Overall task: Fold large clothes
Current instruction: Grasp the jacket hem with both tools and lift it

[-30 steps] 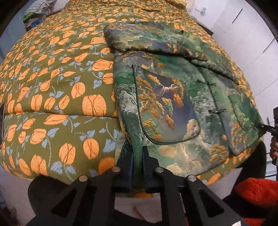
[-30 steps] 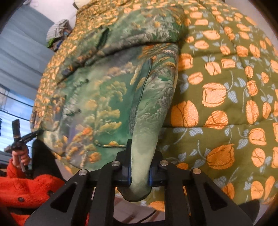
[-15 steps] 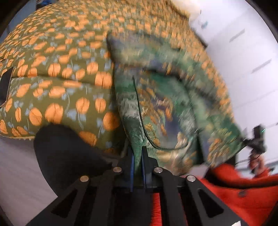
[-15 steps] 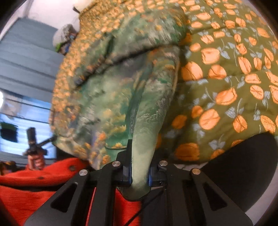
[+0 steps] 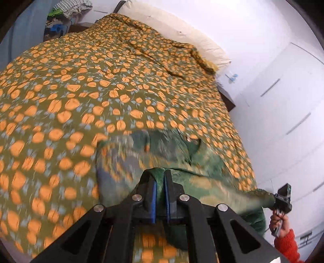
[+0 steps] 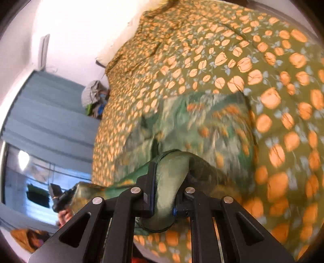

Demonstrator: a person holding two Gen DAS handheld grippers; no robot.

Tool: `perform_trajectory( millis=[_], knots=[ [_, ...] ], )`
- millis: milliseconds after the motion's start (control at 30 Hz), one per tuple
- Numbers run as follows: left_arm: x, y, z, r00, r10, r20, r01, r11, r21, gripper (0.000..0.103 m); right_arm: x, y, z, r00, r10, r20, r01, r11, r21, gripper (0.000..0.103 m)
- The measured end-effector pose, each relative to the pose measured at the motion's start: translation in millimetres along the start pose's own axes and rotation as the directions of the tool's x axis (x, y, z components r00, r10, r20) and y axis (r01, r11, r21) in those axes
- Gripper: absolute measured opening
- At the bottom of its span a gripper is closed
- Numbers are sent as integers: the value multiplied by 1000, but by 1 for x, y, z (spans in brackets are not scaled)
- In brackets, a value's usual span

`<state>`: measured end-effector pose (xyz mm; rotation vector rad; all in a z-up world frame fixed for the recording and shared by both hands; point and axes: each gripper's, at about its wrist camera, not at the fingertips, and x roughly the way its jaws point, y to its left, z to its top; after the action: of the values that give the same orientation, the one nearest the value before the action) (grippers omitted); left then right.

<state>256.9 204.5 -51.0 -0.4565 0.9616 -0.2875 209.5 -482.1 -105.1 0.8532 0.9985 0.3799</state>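
Observation:
A green jacket with a landscape print lies on the bed's near part, its lower hem lifted. My left gripper is shut on one hem corner, held above the jacket. My right gripper is shut on the other hem corner; it also shows at the right edge of the left wrist view. The left gripper shows small in the right wrist view. The hem stretches between the two grippers. The jacket is blurred by motion.
An olive quilt with orange tulips covers the bed. A cream pillow lies at the head. White wardrobe doors stand to the right. Piled clothes and blue curtains lie beyond the bed.
Both grippers have lifted the hem up from the bed's edge and carried it forward over the jacket. The views now look along the whole bed.

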Motion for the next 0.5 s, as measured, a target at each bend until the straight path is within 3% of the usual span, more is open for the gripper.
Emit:
perform_trajectory(
  millis=[200,367,433,500],
  knots=[
    [85,7,30,994,95,-51,-95,995,8,8,59,-38,46,1000,-31,1,30,995,97,13],
    [126,31,32,989,121,-88,-126,991,-48,12,100,-69,63,998,-50,-41,56,985,162,14],
    [134,40,37,988,113,-110,-122,989,-82,24,109,-81,65,998,-41,-48,49,981,189,18],
    [134,47,44,986,125,-107,-138,983,-118,52,114,-89,65,998,-27,-55,38,975,220,19]
  ],
)
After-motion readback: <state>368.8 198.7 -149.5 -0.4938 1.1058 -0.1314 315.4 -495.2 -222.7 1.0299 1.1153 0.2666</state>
